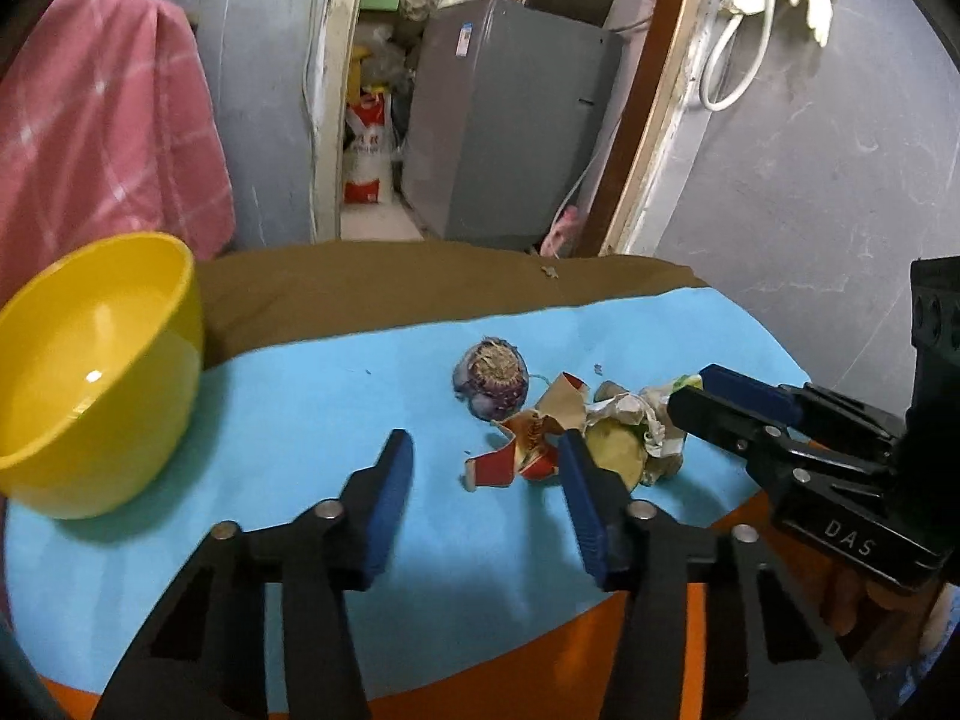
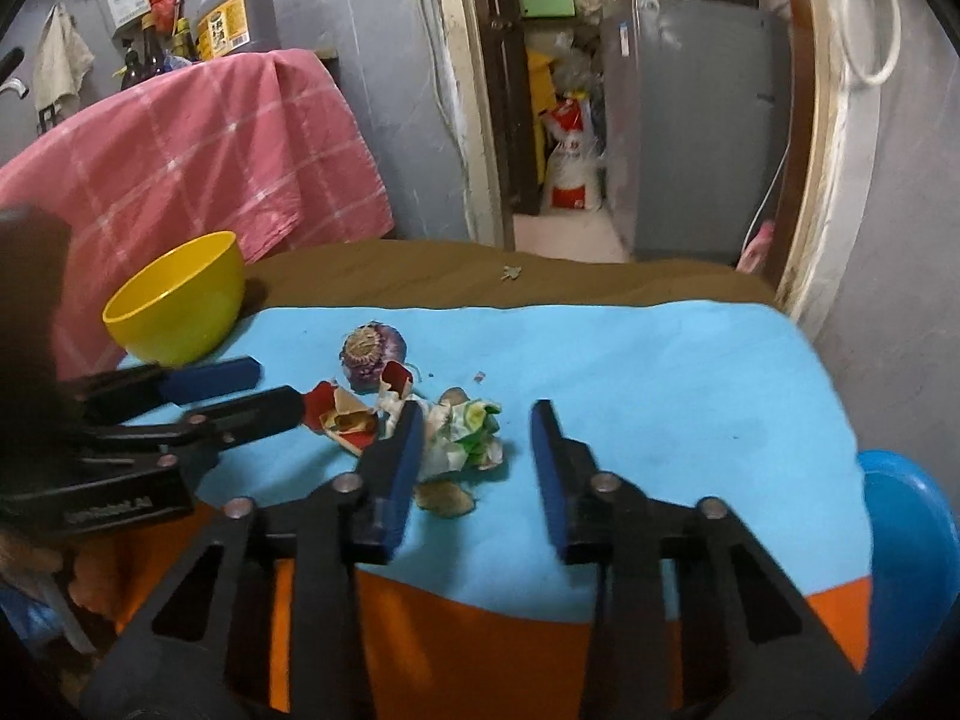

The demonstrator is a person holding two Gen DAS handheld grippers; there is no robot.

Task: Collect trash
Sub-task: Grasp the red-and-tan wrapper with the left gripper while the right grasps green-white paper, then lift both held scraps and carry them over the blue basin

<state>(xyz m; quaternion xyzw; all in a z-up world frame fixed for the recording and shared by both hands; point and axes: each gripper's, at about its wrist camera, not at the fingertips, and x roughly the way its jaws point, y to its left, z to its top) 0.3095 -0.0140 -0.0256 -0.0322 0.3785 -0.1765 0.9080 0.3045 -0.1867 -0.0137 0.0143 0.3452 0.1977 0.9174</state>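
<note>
A small pile of trash lies on the light blue mat (image 1: 300,396): a purple onion end (image 1: 492,378), a red and tan torn wrapper (image 1: 528,444), and crumpled white-green paper (image 1: 636,414) over a yellowish slice (image 1: 615,450). The same pile shows in the right wrist view, with the onion end (image 2: 369,351), the wrapper (image 2: 345,414) and the crumpled paper (image 2: 465,429). My left gripper (image 1: 486,450) is open, just short of the wrapper. My right gripper (image 2: 474,426) is open, its left finger beside the crumpled paper. Both are empty.
A yellow bowl (image 1: 90,372) stands at the mat's left, also in the right wrist view (image 2: 180,300). A pink checked cloth (image 2: 198,144) hangs behind it. A blue basin (image 2: 912,558) sits low at the right. A grey fridge (image 1: 510,114) stands beyond the doorway.
</note>
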